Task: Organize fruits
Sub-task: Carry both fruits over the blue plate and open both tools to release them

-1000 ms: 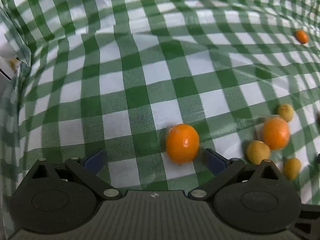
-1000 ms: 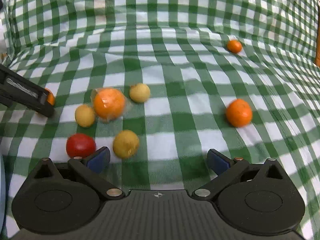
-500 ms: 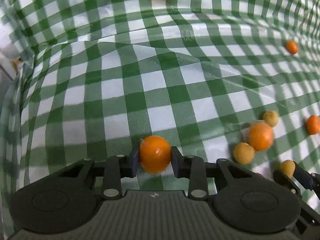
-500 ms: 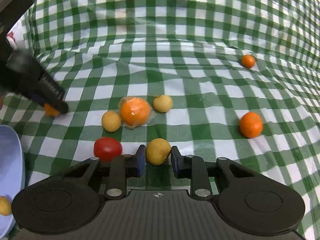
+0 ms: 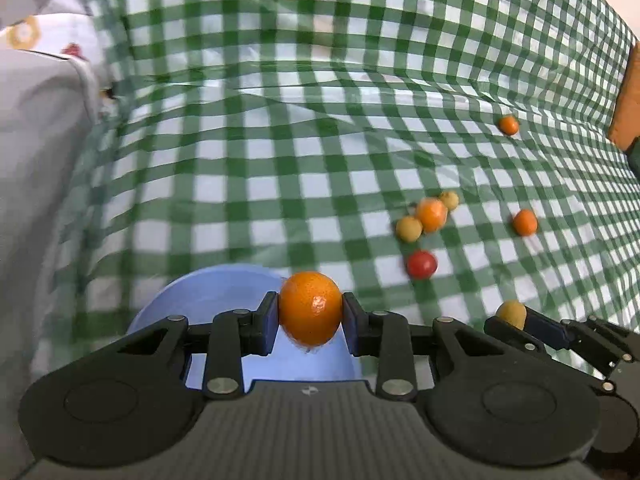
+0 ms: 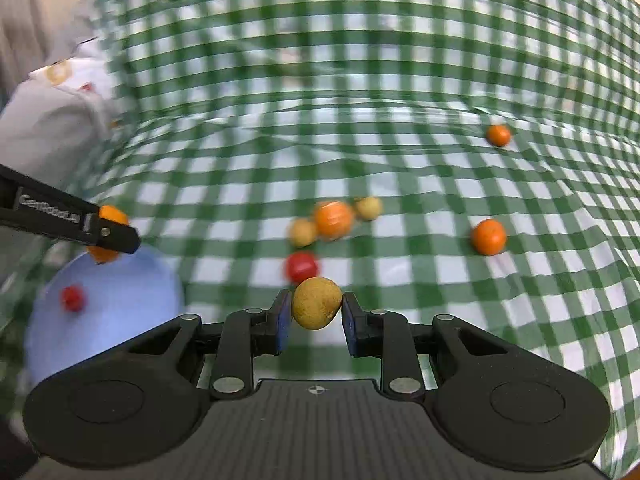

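- Green-checked cloth (image 5: 280, 184) covers the table; blue plate (image 5: 208, 300) near its left edge.
- Left gripper (image 5: 310, 316) clamps orange (image 5: 310, 308) over plate.
- Right gripper (image 6: 316, 314) clamps yellow fruit (image 6: 316, 308) above cloth.

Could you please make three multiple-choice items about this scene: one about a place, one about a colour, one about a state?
1. Where does the left gripper hold its orange?
A. over the blue plate
B. beside the far small orange
C. off the cloth

2. What colour is the fruit on the plate in the right wrist view?
A. green
B. red
C. yellow

3. The right gripper is:
A. open and empty
B. shut on a tomato
C. shut on the yellow fruit

Answers: 1 A, plate shows beneath it; 2 B, a red fruit lies there; 3 C, pads press it.
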{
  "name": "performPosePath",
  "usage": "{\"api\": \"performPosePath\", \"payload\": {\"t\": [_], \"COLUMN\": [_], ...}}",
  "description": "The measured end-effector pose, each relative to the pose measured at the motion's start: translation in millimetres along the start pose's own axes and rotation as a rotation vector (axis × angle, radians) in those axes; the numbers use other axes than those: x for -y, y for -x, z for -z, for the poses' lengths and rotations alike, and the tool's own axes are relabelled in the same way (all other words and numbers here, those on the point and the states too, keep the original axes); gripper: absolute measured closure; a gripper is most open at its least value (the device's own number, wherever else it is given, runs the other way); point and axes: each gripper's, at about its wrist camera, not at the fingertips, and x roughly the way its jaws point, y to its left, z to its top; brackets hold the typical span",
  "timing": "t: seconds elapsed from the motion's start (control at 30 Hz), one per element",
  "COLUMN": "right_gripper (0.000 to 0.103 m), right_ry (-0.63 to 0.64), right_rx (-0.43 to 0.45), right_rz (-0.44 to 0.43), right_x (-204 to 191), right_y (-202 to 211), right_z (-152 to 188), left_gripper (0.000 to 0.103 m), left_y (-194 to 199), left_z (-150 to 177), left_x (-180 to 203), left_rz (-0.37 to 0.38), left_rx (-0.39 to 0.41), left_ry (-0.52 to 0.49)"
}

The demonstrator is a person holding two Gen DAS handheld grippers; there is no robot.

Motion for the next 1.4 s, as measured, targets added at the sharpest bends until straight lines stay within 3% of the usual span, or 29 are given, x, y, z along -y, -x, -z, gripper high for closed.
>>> {"api": "performPosePath", "payload": {"t": [0.37, 0.6, 0.97, 1.4], "right_gripper": [0.075, 0.075, 0.075, 0.075], "right_ry": [0.095, 0.145, 0.188, 0.205], "right_rx": [-0.041, -0.068, -0.068, -0.089], "right_rz": [-0.164, -0.200, -0.204, -0.190], "right_x": [-91, -123, -146, -155], "right_y": [67, 85, 83, 50], "right_z": [26, 35, 31, 26], "left_gripper": [0.066, 0.067, 0.066, 0.067], "left_y": [81, 106, 98, 60], "left_z": [78, 107, 105, 87], "left_x": [-60, -93, -113, -113], "left_rz": [-0.049, -0.062, -0.080, -0.070], "left_rx": [0.012, 0.024, 0.023, -0.014], "left_ry": [0.062, 0.128, 0.166, 0.162]}}
